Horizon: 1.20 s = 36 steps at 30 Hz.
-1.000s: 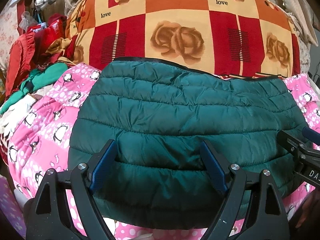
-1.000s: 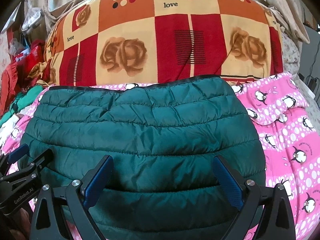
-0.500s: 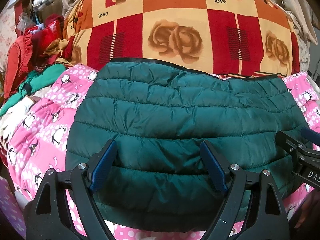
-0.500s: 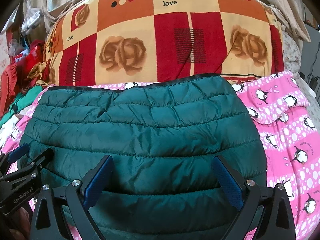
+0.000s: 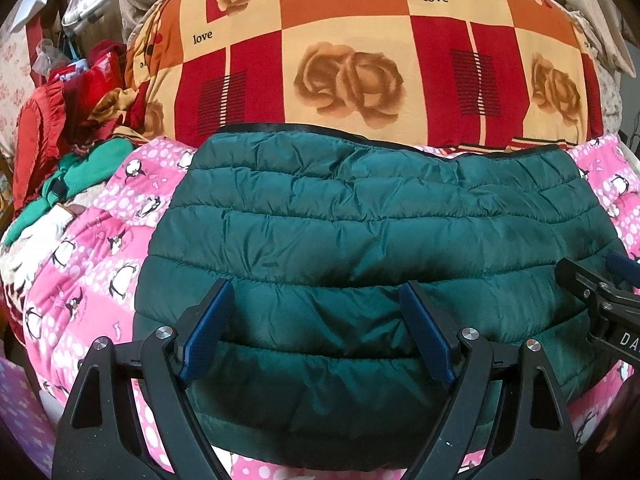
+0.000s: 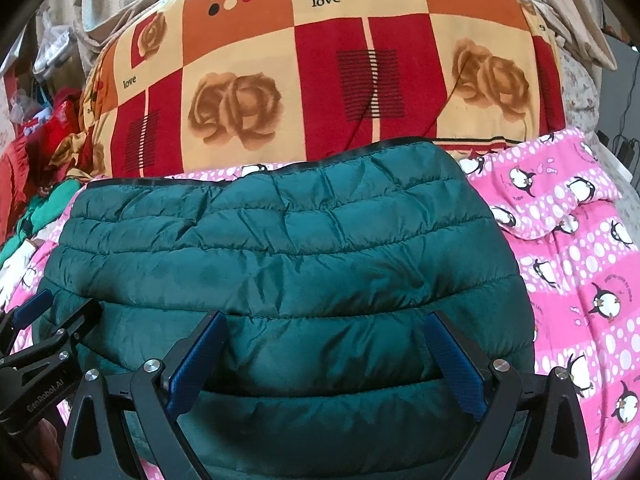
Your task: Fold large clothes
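Note:
A dark green quilted puffer jacket (image 5: 360, 232) lies folded into a compact block on a pink penguin-print blanket (image 5: 80, 280); it also shows in the right wrist view (image 6: 288, 264). My left gripper (image 5: 316, 332) is open and empty, hovering over the jacket's near left part. My right gripper (image 6: 324, 356) is open and empty over the near right part. Each gripper shows at the edge of the other's view: the right one (image 5: 600, 300) and the left one (image 6: 44, 332).
A large red, orange and cream rose-print quilt (image 5: 360, 60) is piled behind the jacket. A heap of red and green clothes (image 5: 60, 140) sits at the far left. The pink blanket (image 6: 580, 280) spreads to the right.
Both grippers have drawn back slightly from the jacket and stay open. The jacket has not moved.

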Tool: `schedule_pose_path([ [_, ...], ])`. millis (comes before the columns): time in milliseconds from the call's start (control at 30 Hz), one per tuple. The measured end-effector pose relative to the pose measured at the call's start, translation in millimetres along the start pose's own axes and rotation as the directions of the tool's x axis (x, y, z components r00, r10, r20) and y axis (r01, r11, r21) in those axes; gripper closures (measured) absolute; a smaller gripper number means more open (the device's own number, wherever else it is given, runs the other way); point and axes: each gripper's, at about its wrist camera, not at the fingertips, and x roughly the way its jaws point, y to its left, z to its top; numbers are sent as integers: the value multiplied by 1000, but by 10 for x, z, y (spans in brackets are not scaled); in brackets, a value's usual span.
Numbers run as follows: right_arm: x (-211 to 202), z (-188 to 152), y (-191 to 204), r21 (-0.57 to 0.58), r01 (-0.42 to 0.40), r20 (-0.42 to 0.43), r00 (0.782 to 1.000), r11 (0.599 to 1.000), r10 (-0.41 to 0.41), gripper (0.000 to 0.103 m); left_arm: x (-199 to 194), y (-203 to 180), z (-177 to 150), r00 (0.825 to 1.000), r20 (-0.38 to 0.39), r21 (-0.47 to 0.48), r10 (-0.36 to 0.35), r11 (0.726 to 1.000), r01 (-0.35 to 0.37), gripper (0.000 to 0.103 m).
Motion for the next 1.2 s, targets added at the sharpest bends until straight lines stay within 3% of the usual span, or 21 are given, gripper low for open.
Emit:
schedule_pose_path([
  [767,7,2,-8,-4,3,-2,1000,1000,-3,5,-3,-8,-2,1000,5,2,-2,1000,2,18],
  [1000,8,7,4,-8,5,-2,1000,1000,-5,5,-18,11,19,999,37,-2,-35,999,35,18],
  [1200,27,66,-53,-14,13,-7,1000,1000,-13,5,-45,199,106,998,65,-36,-16,999,18,18],
])
